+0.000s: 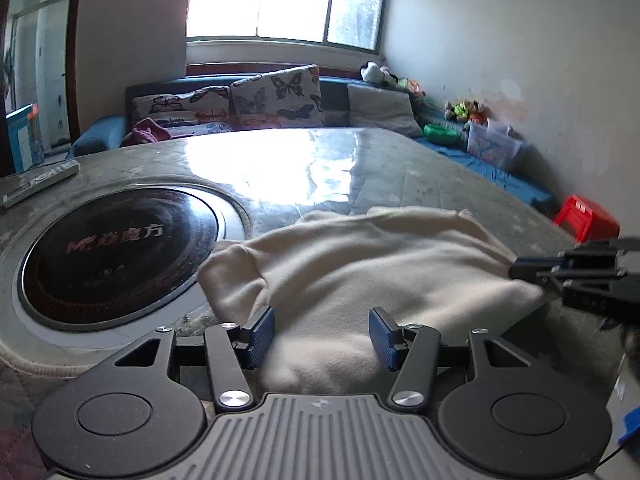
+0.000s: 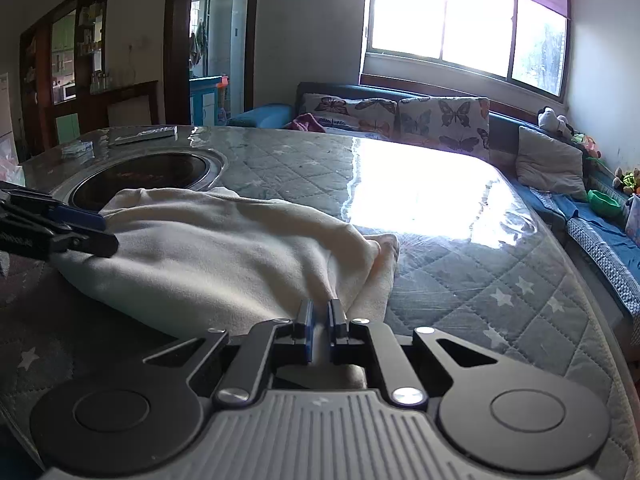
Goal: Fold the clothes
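Left tongs (image 1: 322,334): blue pads spread wide, nothing between them; they sit low over the near edge of the cream garment (image 1: 360,272), which fills the gap between the pads. In the right wrist view the same tongs enter from the left margin, pads touching the cloth's left end.

Right tongs (image 2: 319,330): pads pressed nearly together, pinching a thin fold of the cream garment at its near right corner. In the left wrist view they appear at the right margin, tips against the cloth's right edge.

Garment: lying bunched on the desk (image 2: 460,280), between the two tongs, rumpled rather than flat, with a loose folded edge at its far right. Its far left corner reaches the rim of the round inset cooktop (image 1: 116,256), a dark disc with printed characters, sunk into the desk.

Desk surface: grey quilted cover with stars under a glossy clear sheet, strong window glare on the far half. A flat grey box (image 1: 38,182) lies at the far left edge.

Beyond: sofa with butterfly cushions (image 1: 276,96), a grey pillow (image 1: 382,108), a red stool (image 1: 586,218) by the wall, bright window (image 1: 284,0).
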`<state>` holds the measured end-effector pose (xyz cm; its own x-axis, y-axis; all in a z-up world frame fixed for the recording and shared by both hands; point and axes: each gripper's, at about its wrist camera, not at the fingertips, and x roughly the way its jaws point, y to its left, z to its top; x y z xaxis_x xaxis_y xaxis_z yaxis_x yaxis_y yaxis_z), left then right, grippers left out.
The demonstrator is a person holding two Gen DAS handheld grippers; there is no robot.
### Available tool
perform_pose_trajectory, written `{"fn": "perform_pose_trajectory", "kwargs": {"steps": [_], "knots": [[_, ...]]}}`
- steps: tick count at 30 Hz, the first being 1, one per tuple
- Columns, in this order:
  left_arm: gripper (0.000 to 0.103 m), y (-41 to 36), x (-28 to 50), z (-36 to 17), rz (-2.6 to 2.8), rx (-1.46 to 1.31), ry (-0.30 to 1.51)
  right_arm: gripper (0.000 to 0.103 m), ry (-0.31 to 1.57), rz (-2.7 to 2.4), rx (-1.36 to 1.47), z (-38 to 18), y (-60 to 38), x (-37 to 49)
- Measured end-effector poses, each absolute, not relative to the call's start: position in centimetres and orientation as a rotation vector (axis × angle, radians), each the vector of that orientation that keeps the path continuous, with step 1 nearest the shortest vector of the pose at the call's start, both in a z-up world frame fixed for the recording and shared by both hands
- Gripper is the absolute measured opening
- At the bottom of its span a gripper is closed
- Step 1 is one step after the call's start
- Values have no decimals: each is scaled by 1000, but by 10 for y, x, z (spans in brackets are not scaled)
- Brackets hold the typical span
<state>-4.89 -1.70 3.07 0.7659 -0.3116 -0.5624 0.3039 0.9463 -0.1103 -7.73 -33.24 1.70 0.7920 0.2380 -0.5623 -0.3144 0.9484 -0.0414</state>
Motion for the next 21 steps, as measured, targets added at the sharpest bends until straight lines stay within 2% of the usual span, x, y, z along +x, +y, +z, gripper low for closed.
{"fn": "perform_pose_trajectory", "kwargs": {"steps": [7, 8, 13, 16, 21], "knots": [[53, 10, -32, 35, -204, -91, 625, 7, 585, 295, -125, 17, -333, -77], [49, 13, -27, 33, -190, -106, 638, 7, 585, 294, -124, 17, -333, -77], [11, 18, -14, 29, -181, -127, 660, 8, 586, 293, -125, 17, -332, -78], [7, 17, -13, 29, -175, -86, 640, 8, 587, 293, -130, 17, -331, -78], [5, 14, -12, 30, -164, -18, 606, 8, 585, 295, -139, 16, -330, -79]]}}
